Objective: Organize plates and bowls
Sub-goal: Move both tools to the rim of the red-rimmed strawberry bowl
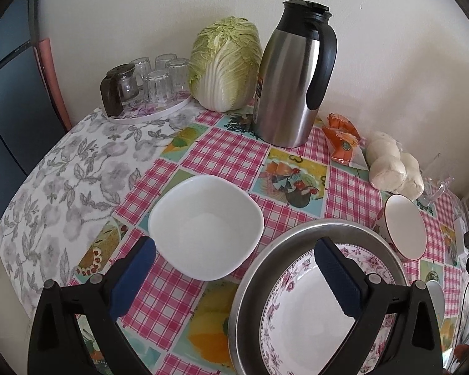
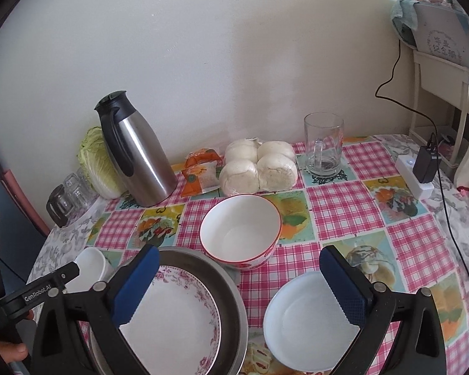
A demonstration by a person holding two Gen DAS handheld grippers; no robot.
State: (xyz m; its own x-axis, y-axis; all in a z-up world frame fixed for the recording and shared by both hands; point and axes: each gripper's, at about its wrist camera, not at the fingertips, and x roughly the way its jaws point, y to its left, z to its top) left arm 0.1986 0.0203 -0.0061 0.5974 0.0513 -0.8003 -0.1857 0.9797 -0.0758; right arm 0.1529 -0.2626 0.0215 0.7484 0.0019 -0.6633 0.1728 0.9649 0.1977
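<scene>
A white square bowl (image 1: 206, 228) sits on the checked tablecloth; it also shows in the right wrist view (image 2: 92, 265). A floral plate (image 1: 297, 312) lies in a metal pan (image 1: 265, 256); both show in the right wrist view, plate (image 2: 178, 315) and pan (image 2: 225, 284). A red-rimmed bowl (image 2: 240, 231) stands behind the pan, seen too in the left wrist view (image 1: 405, 225). A small white plate (image 2: 303, 318) lies at the front right. My left gripper (image 1: 234, 268) is open and empty between square bowl and pan. My right gripper (image 2: 237, 278) is open and empty above pan and white plate.
A steel thermos jug (image 1: 290, 81), a cabbage (image 1: 225, 62) and a tray of upturned glasses (image 1: 147, 84) stand by the wall. Steamed buns (image 2: 259, 165), an orange packet (image 2: 201, 172), a glass mug (image 2: 323, 145) and a power strip with charger (image 2: 416, 172) are farther right.
</scene>
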